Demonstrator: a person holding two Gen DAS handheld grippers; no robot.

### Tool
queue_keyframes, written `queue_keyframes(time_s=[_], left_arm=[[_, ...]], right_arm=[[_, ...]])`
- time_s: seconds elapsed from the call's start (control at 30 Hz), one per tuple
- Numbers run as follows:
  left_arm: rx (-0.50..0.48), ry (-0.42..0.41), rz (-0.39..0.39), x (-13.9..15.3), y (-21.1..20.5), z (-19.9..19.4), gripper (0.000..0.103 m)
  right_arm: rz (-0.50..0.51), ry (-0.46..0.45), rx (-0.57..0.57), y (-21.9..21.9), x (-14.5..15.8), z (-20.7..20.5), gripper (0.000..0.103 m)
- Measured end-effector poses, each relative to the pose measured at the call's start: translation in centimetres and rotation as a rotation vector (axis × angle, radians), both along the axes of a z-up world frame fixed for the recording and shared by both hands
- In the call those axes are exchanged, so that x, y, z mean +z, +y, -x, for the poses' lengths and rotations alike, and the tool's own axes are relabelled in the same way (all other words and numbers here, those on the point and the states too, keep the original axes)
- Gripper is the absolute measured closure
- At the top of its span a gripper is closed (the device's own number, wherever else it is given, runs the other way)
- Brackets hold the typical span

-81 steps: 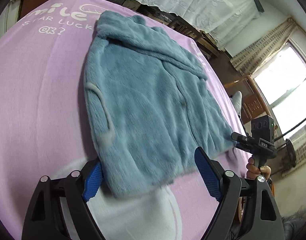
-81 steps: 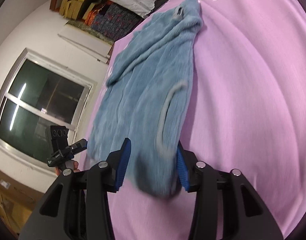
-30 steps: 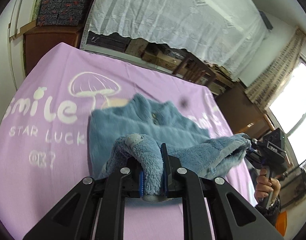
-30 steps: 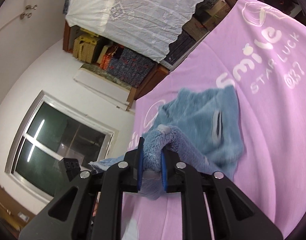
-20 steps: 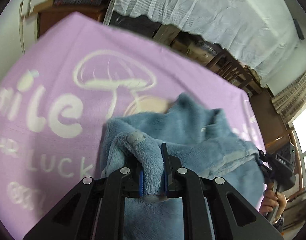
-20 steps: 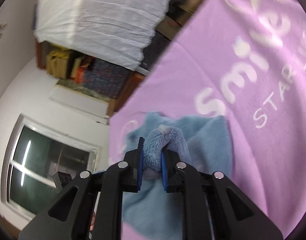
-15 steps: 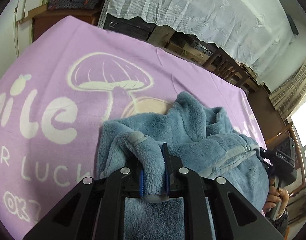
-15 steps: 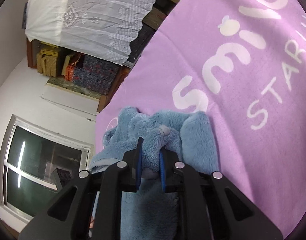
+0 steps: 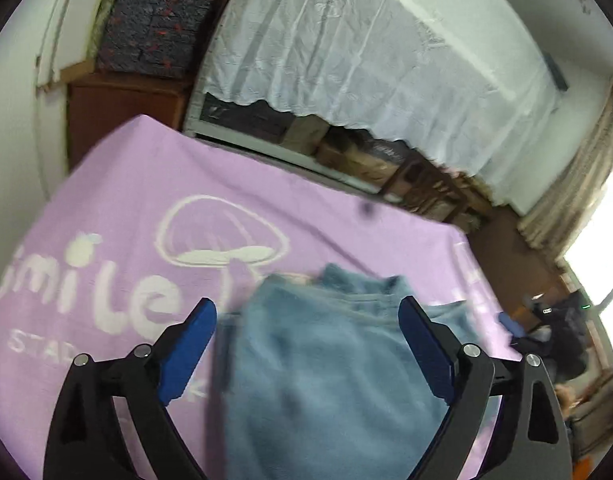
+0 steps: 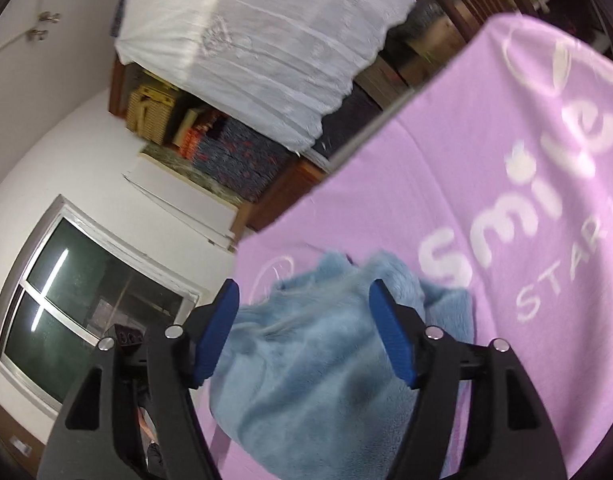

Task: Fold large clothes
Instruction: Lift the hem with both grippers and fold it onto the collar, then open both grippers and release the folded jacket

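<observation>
While the blue fleece garment [image 9: 330, 364] lies doubled over on the purple blanket [image 9: 138, 200], both tongs are seen spread apart above it. The left gripper [image 9: 306, 344] is held with its blue pads wide, the fleece lying between and below them but pressed by neither; its jaws have just been opening. The right gripper [image 10: 306, 328] is likewise parted, less widely, and its jaws too have just been opening, with the fleece framed between the pads yet not pinched.

One fold is judged to be done: the lower part of the garment is laid up over the upper part, so that the near edge sits close to the collar, just below the white mushroom print [image 9: 222, 232] and beside the "smile" lettering [image 10: 546, 184]. In the right wrist view the far edge is seen bunched and uneven rather than flat, so some smoothing is probably still wanted.

What is left, as far as can be judged, is a further fold to make the bundle compact, and a tidying of the edges. Much of the fleece is blurred, so the exact lie of its edges cannot be told.
</observation>
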State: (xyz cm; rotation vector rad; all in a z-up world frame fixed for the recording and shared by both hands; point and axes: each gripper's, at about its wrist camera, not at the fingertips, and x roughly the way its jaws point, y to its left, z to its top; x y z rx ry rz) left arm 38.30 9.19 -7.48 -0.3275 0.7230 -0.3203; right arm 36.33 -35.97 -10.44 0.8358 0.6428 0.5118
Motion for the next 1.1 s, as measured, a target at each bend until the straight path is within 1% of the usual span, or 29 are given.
queue_keyframes(time_s=[0.1,0.23,0.3,0.37,0.4,0.43,0.47,0.53,0.57,0.6,0.63,0.67,0.7,0.73,0.77,0.83,0.87,0.93,0.97,1.03,1.07,1.1], left_arm=[[-0.003,0.053,0.012,-1.4,0.0,-1.2,0.01],[0.0,0.111,-0.008,-3.4,0.2,-2.8,0.01],[-0.013,0.159,0.02,-4.5,0.3,-4.1,0.011],[-0.026,0.185,0.036,-5.1,0.2,-5.1,0.012],[-0.038,0.202,0.039,-5.4,0.0,-5.7,0.017],[-0.05,0.215,0.043,-5.8,-0.1,-6.1,0.028],[-0.064,0.232,0.04,-6.2,-0.5,-6.6,0.034],[-0.054,0.228,-0.012,-6.7,-0.9,-6.8,0.054],[-0.046,0.211,-0.04,-6.7,-1.0,-6.6,0.059],[-0.042,0.2,-0.047,-6.7,-1.1,-6.5,0.069],[-0.039,0.187,-0.042,-6.5,-0.9,-6.3,0.079],[-0.036,0.177,-0.026,-6.2,-0.8,-6.2,0.082],[-0.035,0.168,-0.013,-5.8,-0.6,-6.1,0.087],[-0.035,0.146,0.001,-5.0,-0.6,-5.8,0.088],[-0.032,0.13,-0.003,-4.5,-0.7,-5.7,0.088],[-0.025,0.083,-0.034,-2.9,-1.5,-5.3,0.088],[-0.02,0.056,-0.062,-2.2,-2.0,-5.2,0.088],[-0.007,0.04,-0.099,-1.9,-2.5,-5.5,0.088],[-0.001,0.042,-0.108,-2.0,-2.6,-5.7,0.088],[0.021,0.079,-0.129,-3.9,-2.5,-6.9,0.087],[0.027,0.11,-0.128,-5.0,-2.4,-7.5,0.087],[0.024,0.179,-0.109,-7.0,-2.1,-8.5,0.086]], right_arm=[[0.052,0.021,-0.023,0.1,-0.6,-0.3,0.037],[0.129,0.075,-0.032,0.7,-2.2,-1.3,0.036],[0.137,0.099,-0.021,1.0,-3.2,-1.9,0.036],[0.15,0.113,-0.006,1.7,-3.7,-2.3,0.036],[0.169,0.12,0.001,2.1,-3.8,-2.6,0.036],[0.192,0.125,0.006,2.5,-4.0,-2.7,0.036],[0.227,0.129,0.01,3.0,-4.0,-3.1,0.036],[0.273,0.135,0.014,3.8,-4.1,-3.6,0.036],[0.291,0.134,0.032,4.3,-4.2,-3.9,0.039],[0.306,0.132,0.041,4.6,-4.2,-4.0,0.052],[0.33,0.129,0.042,5.0,-4.3,-4.0,0.077],[0.347,0.128,0.044,5.2,-4.5,-3.9,0.089],[0.347,0.123,0.039,5.2,-4.5,-3.7,0.091],[0.347,0.112,0.025,5.2,-4.3,-3.5,0.091],[0.349,0.092,0.009,5.1,-3.6,-3.2,0.091],[0.336,0.05,-0.013,5.0,-2.2,-2.9,0.092],[0.336,0.031,-0.024,5.0,-1.5,-2.8,0.092],[0.384,0.017,-0.057,5.6,-0.3,-3.0,0.092],[0.405,0.025,-0.071,5.7,-0.2,-3.3,0.092],[0.411,0.078,-0.11,5.5,-1.2,-4.5,0.092],[0.409,0.118,-0.122,5.2,-2.2,-5.2,0.092],[0.413,0.159,-0.129,5.1,-3.4,-5.8,0.092]])
